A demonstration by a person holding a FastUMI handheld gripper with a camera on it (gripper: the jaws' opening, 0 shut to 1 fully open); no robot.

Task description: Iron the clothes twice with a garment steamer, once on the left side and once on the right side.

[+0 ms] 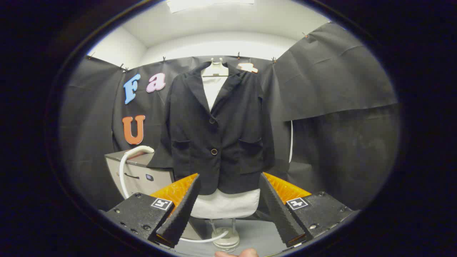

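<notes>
A black blazer (217,128) hangs buttoned over a white shirt (213,87) on a hanger, on a stand straight ahead, beyond the fingers. The shirt's white hem (228,203) shows below the jacket, between the two fingers. My gripper (228,185) is open, with nothing between its fingers, a good way back from the clothes. A white steamer hose (125,167) loops up at the left of the jacket, over a grey cabinet (142,171). The steamer's head is not recognisable.
The stand's round white base (225,240) sits on the grey floor below the clothes, with a thin white cord (203,240) curling to it. Black cloth walls close in at the left, back and right. A fingertip (237,253) shows beneath the fingers.
</notes>
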